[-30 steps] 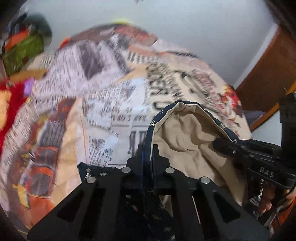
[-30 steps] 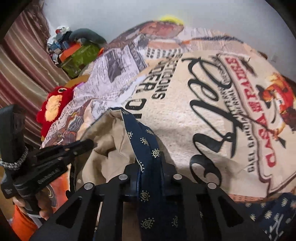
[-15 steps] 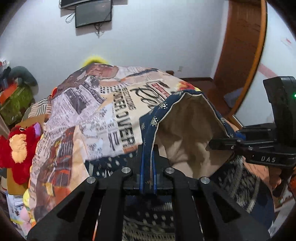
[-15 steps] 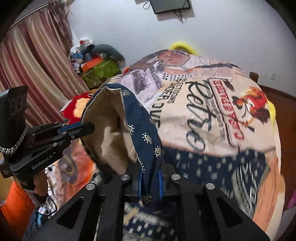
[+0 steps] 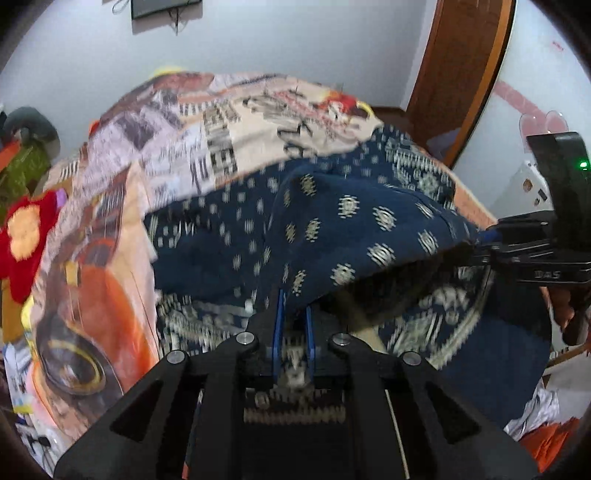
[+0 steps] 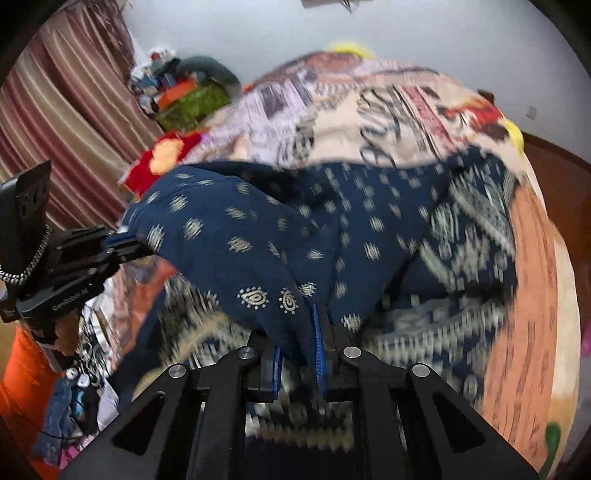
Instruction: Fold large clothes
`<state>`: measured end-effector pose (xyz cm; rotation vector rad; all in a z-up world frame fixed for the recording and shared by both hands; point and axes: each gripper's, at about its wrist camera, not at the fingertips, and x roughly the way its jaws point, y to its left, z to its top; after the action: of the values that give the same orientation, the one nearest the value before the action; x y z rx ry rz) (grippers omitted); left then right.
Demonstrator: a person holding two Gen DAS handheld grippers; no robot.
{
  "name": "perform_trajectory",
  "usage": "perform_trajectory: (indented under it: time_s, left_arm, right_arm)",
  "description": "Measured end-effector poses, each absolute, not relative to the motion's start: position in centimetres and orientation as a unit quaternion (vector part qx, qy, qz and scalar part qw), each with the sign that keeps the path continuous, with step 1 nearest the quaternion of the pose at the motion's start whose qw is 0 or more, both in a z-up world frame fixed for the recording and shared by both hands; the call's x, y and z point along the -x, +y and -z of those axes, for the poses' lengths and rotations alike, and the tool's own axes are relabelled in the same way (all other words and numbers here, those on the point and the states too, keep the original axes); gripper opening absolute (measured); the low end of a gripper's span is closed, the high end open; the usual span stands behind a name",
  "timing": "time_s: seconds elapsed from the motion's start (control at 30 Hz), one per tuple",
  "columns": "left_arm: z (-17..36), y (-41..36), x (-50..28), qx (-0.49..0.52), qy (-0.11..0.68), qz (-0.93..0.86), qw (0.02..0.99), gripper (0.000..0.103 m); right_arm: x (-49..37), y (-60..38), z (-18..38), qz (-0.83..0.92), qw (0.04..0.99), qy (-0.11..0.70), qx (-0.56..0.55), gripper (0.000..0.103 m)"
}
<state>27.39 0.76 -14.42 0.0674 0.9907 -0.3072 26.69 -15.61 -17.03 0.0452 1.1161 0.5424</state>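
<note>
item: navy patterned garment (image 5: 354, 229), large, dark blue with pale motifs and a banded border; spread over the near end of the bed, with one fold lifted off the surface and strung between both grippers.

left gripper (image 5: 293, 321): blue-lined jaws easing apart, a narrow gap showing; the garment's edge sits between them, though motion blur makes it unclear whether the pads press on it.

right gripper (image 6: 300, 345): jaws likewise easing apart; the cloth's edge runs down between the blue pads and looks caught there.

each gripper appears in the other's camera, at the far end of the lifted fold.

bedspread (image 5: 229, 122): newspaper-and-poster print, covering the bed beyond the garment.

red plush toy (image 5: 26, 236): beside the bed, by the curtain (image 6: 62, 122).

wall-mounted screen (image 5: 162, 7): on the pale wall above the bed.

wooden door frame (image 5: 469, 74): beyond the bed's far corner.
</note>
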Motion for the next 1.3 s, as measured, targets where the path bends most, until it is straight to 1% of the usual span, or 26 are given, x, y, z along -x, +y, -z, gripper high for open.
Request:
perform_trajectory:
  time_s: [0.07, 0.1, 0.13, 0.2, 0.37, 0.47, 0.53, 0.6, 0.67, 0.73, 0.77, 0.9, 1.03, 1.2, 1.3]
  left_arm:
    - [15.4, 1.3, -26.6, -0.024, 0.483, 0.138, 0.865, 0.01]
    - [15.7, 1.5, -26.3, -0.019, 0.487, 0.136, 0.863, 0.01]
    - [16.1, 1.9, -26.0, -0.014, 0.492, 0.133, 0.86, 0.01]
    - [16.5, 2.6, -25.4, -0.004, 0.503, 0.128, 0.855, 0.01]
    - [15.0, 4.2, -23.9, 0.0, 0.496, 0.124, 0.86, 0.011]
    - [12.7, 5.1, -23.9, 0.002, 0.469, 0.104, 0.877, 0.026]
    - [11.2, 5.3, -24.4, 0.008, 0.45, 0.096, 0.888, 0.044]
    - [9.8, 4.9, -25.4, 0.005, 0.432, 0.096, 0.897, 0.048]
    - [8.9, 4.1, -26.8, -0.001, 0.421, 0.104, 0.901, 0.05]
    - [8.4, 3.2, -28.3, -0.003, 0.412, 0.109, 0.904, 0.057]
    - [8.5, 2.7, -29.3, -0.001, 0.41, 0.112, 0.905, 0.059]
    - [10.3, 1.3, -32.7, 0.01, 0.431, 0.117, 0.895, 0.06]
    - [14.5, 0.5, -34.7, 0.022, 0.48, 0.12, 0.869, 0.06]
    - [19.0, 0.4, -33.4, 0.005, 0.526, 0.121, 0.842, 0.06]
    - [21.2, 0.4, -31.9, -0.013, 0.546, 0.119, 0.829, 0.061]
  right_arm:
    - [-25.6, -16.0, 17.5, -0.256, 0.808, 0.531, -0.021, 0.029]
    - [-24.8, -16.2, 17.5, -0.262, 0.807, 0.529, -0.029, 0.042]
    - [-24.2, -16.5, 17.3, -0.265, 0.808, 0.525, -0.034, 0.053]
    - [-23.3, -16.8, 16.9, -0.271, 0.81, 0.519, -0.038, 0.059]
    - [-22.1, -17.8, 14.9, -0.268, 0.821, 0.503, -0.033, 0.059]
    - [-22.4, -18.1, 13.1, -0.264, 0.833, 0.485, -0.03, 0.061]
    - [-22.9, -18.1, 12.0, -0.264, 0.842, 0.47, -0.028, 0.065]
    - [-23.7, -17.7, 11.2, -0.262, 0.85, 0.456, -0.023, 0.066]
    - [-24.6, -17.0, 10.6, -0.262, 0.854, 0.448, -0.019, 0.066]
    - [-25.8, -16.2, 10.6, -0.26, 0.856, 0.446, -0.019, 0.066]
    - [-26.2, -15.8, 10.7, -0.259, 0.856, 0.446, -0.019, 0.067]
    - [-28.4, -14.1, 12.5, -0.251, 0.85, 0.463, -0.018, 0.067]
    - [-29.7, -13.0, 15.4, -0.242, 0.832, 0.499, -0.01, 0.067]
    - [-29.8, -12.4, 19.1, -0.239, 0.803, 0.545, 0.019, 0.067]
    - [-29.1, -12.4, 20.0, -0.243, 0.797, 0.552, 0.038, 0.067]
